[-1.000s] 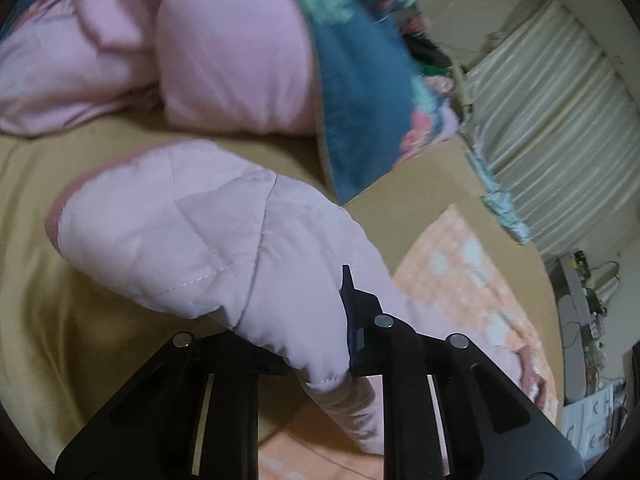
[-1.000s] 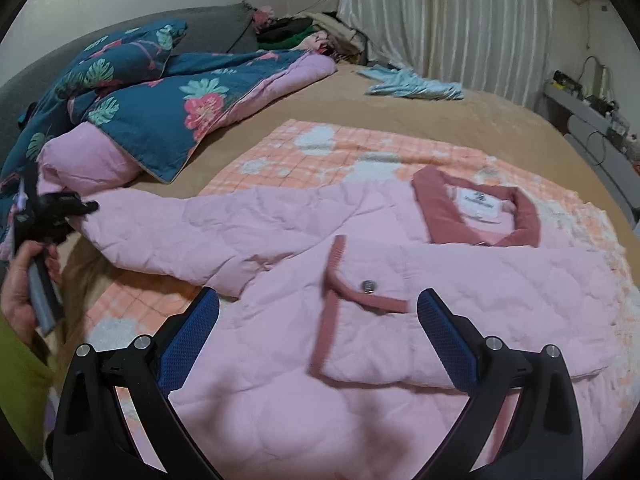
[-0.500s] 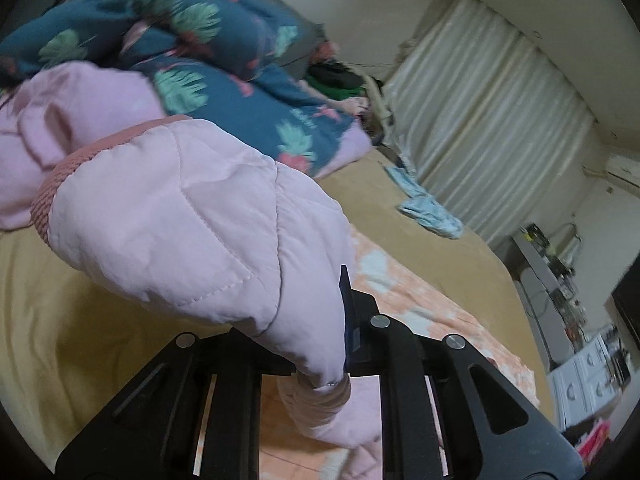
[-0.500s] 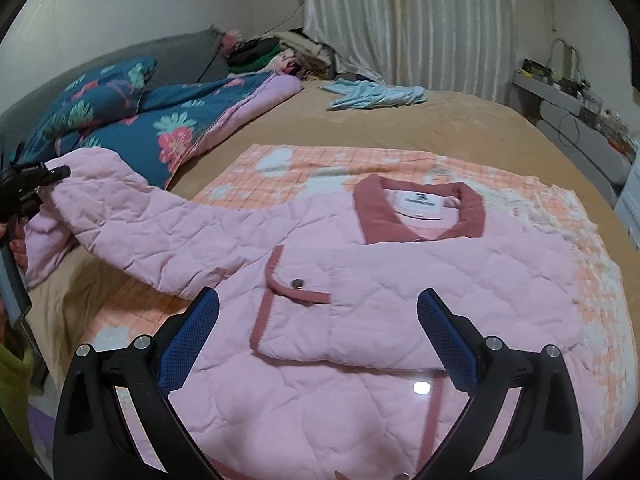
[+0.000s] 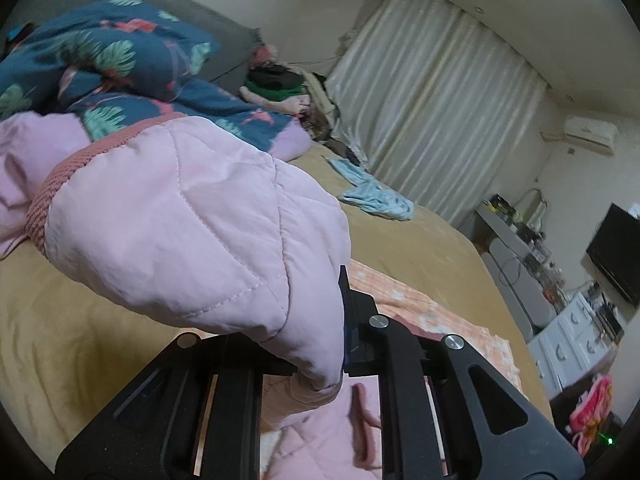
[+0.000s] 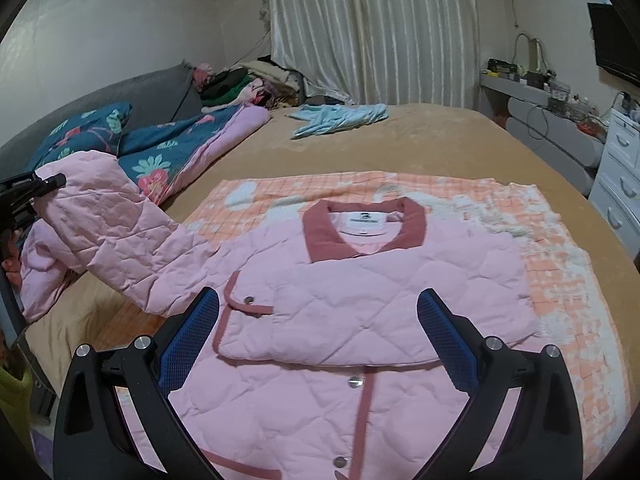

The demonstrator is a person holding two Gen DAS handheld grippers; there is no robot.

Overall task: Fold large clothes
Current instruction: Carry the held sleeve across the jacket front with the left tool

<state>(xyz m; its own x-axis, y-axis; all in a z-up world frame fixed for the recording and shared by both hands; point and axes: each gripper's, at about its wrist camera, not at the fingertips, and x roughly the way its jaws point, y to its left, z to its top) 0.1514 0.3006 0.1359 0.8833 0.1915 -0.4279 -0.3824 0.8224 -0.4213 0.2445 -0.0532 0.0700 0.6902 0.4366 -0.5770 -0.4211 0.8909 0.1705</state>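
Note:
A pink quilted jacket [image 6: 360, 292] with a dark-pink collar lies front-up on an orange checked blanket [image 6: 560, 280] on the bed. One sleeve is folded across its chest. My left gripper [image 5: 320, 344] is shut on the other sleeve [image 5: 192, 232] and holds it raised off the bed; it also shows at the left in the right wrist view [image 6: 36, 188], with the sleeve [image 6: 120, 232] stretched up from the jacket. My right gripper [image 6: 316, 344] is open and empty, hovering above the jacket's front.
A blue floral duvet [image 6: 160, 152] with a pink lining is heaped at the left. A light-blue garment [image 6: 340, 118] lies far back on the tan bedspread [image 6: 440, 140]. Piled clothes, curtains, a shelf and white drawers [image 6: 620, 184] stand around the bed.
My left gripper has lifted the sleeve higher off the bed and swung it up. My right gripper has drawn back and risen, so the whole jacket front now shows.

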